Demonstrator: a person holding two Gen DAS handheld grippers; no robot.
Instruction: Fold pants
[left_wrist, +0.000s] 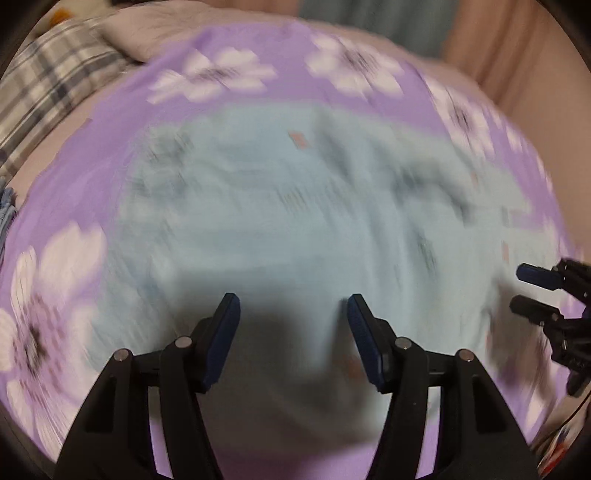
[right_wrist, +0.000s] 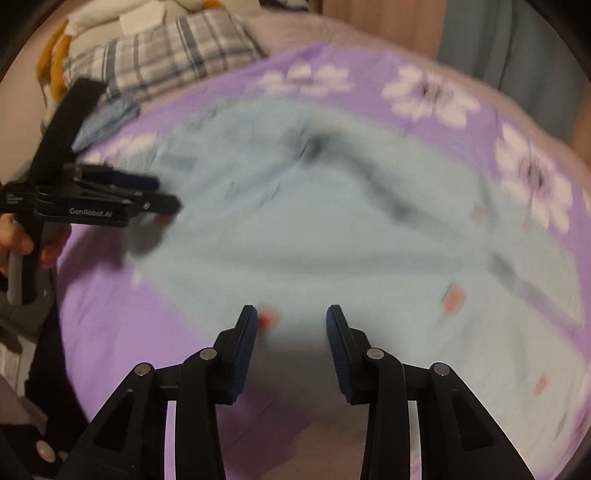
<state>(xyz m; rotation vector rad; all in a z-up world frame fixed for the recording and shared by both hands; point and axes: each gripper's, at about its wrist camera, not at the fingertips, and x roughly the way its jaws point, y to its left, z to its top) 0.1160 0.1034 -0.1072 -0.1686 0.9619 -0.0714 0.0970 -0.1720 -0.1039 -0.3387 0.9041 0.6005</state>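
Light blue pants (left_wrist: 288, 206) with small pink prints lie spread and rumpled on a purple sheet with white flowers (left_wrist: 221, 74). Both views are blurred. My left gripper (left_wrist: 292, 306) hangs over the near part of the pants, open, with nothing between its fingers. The right gripper's tips (left_wrist: 526, 290) show at the right edge of that view. In the right wrist view the pants (right_wrist: 295, 221) fill the middle, and my right gripper (right_wrist: 291, 317) is open above their near edge, empty. The left gripper (right_wrist: 162, 194) reaches in from the left over the pants' edge, held by a hand (right_wrist: 22, 240).
A plaid pillow (right_wrist: 162, 55) and a bunched blue cloth (right_wrist: 107, 118) lie at the far left of the bed. White and orange items (right_wrist: 59, 55) sit behind them. Curtains (right_wrist: 498, 44) hang beyond the far side. Dark objects (right_wrist: 44, 424) stand beside the bed's near left edge.
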